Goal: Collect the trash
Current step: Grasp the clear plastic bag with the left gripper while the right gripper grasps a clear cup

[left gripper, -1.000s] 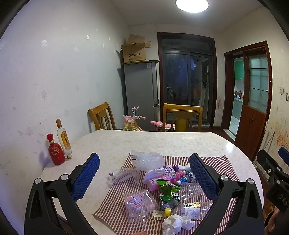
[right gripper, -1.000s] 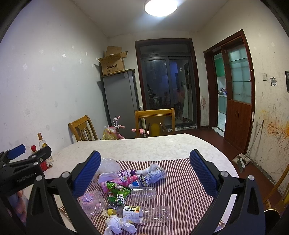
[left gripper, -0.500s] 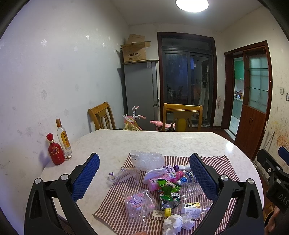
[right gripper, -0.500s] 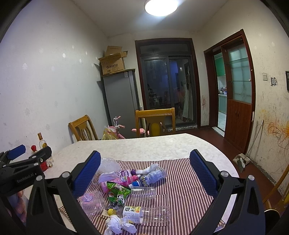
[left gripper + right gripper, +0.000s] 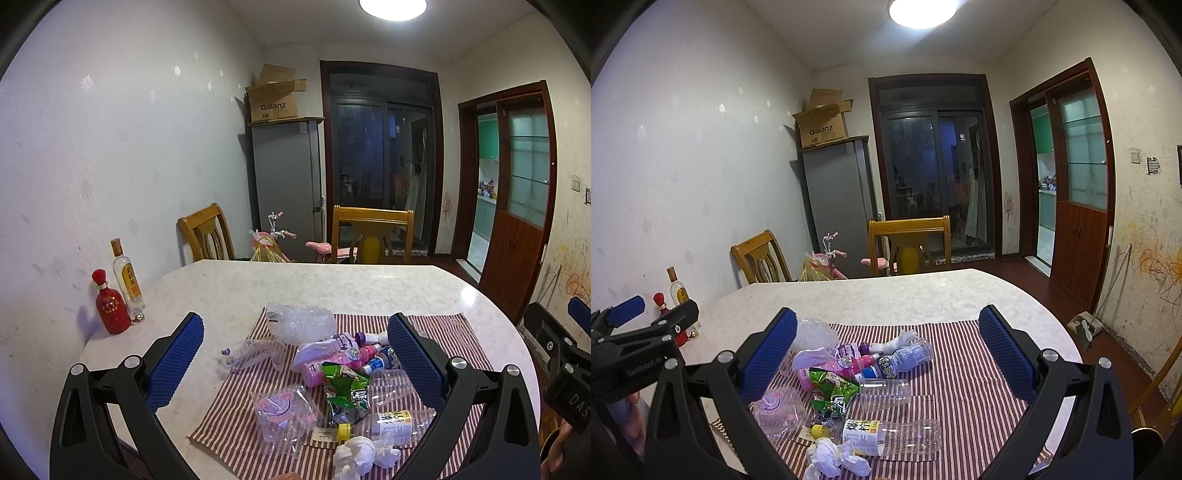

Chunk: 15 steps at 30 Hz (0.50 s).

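Note:
Trash lies heaped on a red-striped cloth (image 5: 447,325) (image 5: 964,373) on the marble table. I see crumpled white tissue (image 5: 360,456) (image 5: 833,458), an empty clear bottle with a yellow cap (image 5: 391,424) (image 5: 886,437), a green snack wrapper (image 5: 345,384) (image 5: 831,391), pink and purple bottles (image 5: 332,360) (image 5: 846,360), a clear lidded cup (image 5: 282,410) (image 5: 777,408) and a crinkled clear bag (image 5: 303,323). My left gripper (image 5: 295,363) hovers open above the pile. My right gripper (image 5: 886,356) also hangs open over it, holding nothing.
A red bottle (image 5: 110,304) and a clear liquor bottle (image 5: 127,278) stand at the table's left edge by the wall. Two wooden chairs (image 5: 371,238) (image 5: 207,236) sit behind the table. A grey fridge (image 5: 286,188) with a cardboard box stands in the corner.

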Available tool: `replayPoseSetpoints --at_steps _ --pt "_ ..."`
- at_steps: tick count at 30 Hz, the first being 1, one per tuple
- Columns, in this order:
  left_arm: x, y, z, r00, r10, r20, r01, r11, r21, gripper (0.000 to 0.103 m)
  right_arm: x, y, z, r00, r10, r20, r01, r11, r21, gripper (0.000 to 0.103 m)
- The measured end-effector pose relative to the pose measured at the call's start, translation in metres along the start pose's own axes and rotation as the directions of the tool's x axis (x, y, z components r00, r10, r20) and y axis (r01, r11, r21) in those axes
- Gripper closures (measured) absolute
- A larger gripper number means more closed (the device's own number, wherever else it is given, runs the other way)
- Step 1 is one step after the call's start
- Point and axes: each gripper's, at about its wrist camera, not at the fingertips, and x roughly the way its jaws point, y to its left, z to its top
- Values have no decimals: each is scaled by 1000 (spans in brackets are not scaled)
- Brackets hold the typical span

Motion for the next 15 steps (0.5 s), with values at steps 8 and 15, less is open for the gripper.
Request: replayPoseSetpoints --at_steps 8,15 --pt "31 26 -31 995 59 -83 -59 998 2 6 28 -3 -4 998 -7 -68 7 1000 3 5" --pt "82 60 -64 963 116 -245 -124 992 -20 6 75 10 -21 975 17 -221 -21 1000 -14 5"
